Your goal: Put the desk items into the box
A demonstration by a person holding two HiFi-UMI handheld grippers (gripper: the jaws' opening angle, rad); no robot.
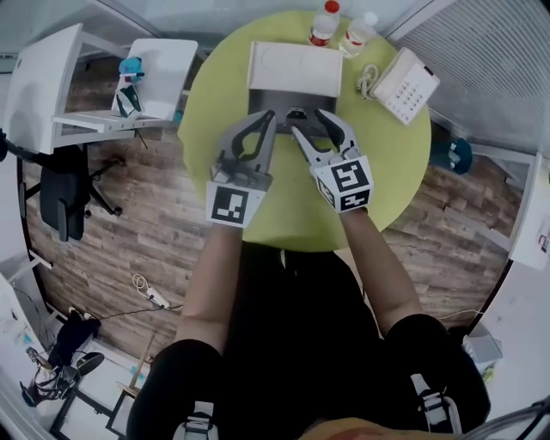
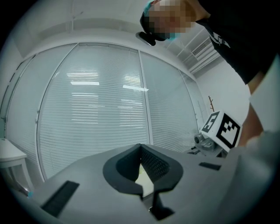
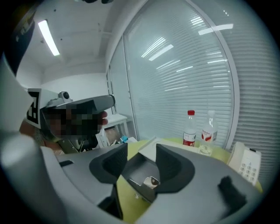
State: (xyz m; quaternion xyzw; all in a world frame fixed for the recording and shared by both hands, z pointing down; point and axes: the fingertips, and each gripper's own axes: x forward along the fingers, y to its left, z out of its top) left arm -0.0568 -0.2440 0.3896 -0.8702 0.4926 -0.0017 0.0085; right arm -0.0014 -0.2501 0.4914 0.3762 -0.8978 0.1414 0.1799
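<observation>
A box stands at the far side of the round yellow-green table (image 1: 391, 185), its white lid (image 1: 294, 69) thrown back and its grey body (image 1: 284, 103) facing me. My right gripper (image 1: 311, 125) is open at the box's front edge; in the right gripper view the jaws (image 3: 142, 157) frame the grey box and its metal latch (image 3: 152, 180) without pressing on it. Just left of it, my left gripper (image 1: 268, 119) is shut on nothing, its tips (image 2: 140, 151) meeting. A red-labelled bottle (image 1: 324, 21), a clear bottle (image 1: 357, 33) and a white desk phone (image 1: 404, 84) stand behind and to the right of the box.
A white desk (image 1: 51, 86) and a black office chair (image 1: 64, 202) stand to the left on the wooden floor. A blue object (image 1: 451, 155) lies off the table's right edge. Window blinds (image 3: 183, 78) run behind the table.
</observation>
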